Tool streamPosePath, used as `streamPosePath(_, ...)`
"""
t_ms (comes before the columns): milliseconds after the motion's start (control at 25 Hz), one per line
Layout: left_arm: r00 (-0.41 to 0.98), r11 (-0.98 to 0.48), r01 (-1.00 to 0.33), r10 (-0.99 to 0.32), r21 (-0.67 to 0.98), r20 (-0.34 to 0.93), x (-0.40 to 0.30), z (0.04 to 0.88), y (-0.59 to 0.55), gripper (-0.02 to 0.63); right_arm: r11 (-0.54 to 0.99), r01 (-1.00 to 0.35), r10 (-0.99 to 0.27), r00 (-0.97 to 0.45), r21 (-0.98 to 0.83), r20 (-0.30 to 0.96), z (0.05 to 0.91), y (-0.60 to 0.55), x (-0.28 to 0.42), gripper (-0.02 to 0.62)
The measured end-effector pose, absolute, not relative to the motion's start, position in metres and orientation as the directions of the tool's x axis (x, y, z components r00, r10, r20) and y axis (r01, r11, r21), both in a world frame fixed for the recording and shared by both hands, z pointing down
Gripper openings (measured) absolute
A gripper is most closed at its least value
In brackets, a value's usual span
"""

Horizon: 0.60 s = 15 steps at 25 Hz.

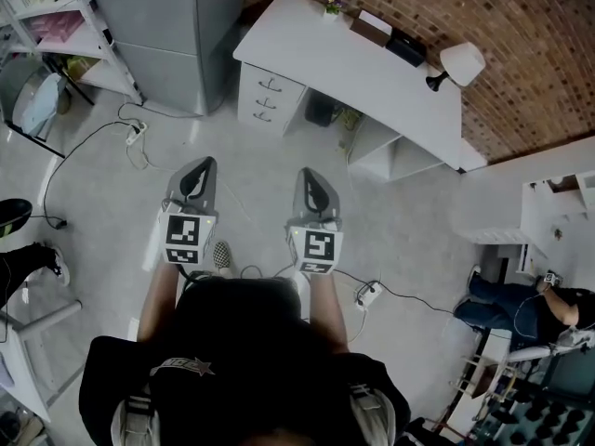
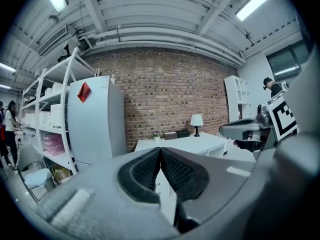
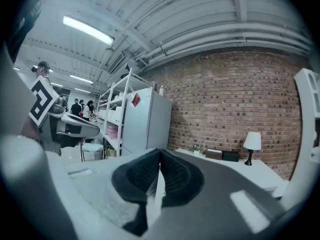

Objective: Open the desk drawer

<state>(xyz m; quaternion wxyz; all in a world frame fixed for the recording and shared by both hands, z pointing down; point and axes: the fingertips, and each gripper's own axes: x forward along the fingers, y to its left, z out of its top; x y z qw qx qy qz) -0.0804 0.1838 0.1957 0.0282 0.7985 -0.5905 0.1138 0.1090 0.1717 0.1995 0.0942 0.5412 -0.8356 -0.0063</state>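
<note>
Drawers (image 1: pixel 266 98) sit shut under the desk's (image 1: pixel 363 68) end; my left tool (image 1: pixel 199 173) and right tool (image 1: pixel 312 182) are closed, empty, well apart from them.

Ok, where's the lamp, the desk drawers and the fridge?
lamp (image 1: pixel 462 63), head view, on its white shade.
desk drawers (image 1: pixel 269 98), head view, on the middle drawer's front.
fridge (image 2: pixel 94 124), left gripper view, on its grey face.

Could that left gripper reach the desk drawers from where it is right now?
Probably not yet: the left gripper hangs over bare floor, clearly short of the drawers. Nothing stands between them, though.
</note>
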Motion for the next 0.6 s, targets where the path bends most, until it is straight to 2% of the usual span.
streamPosePath(600,0.369,-0.398,-0.912,-0.902,-0.104,0.223,-0.130,0.204,0.140,0.011,0.325,-0.941,-0.939,-0.308,0.098,0.151,0.209,0.146,0.059,0.006)
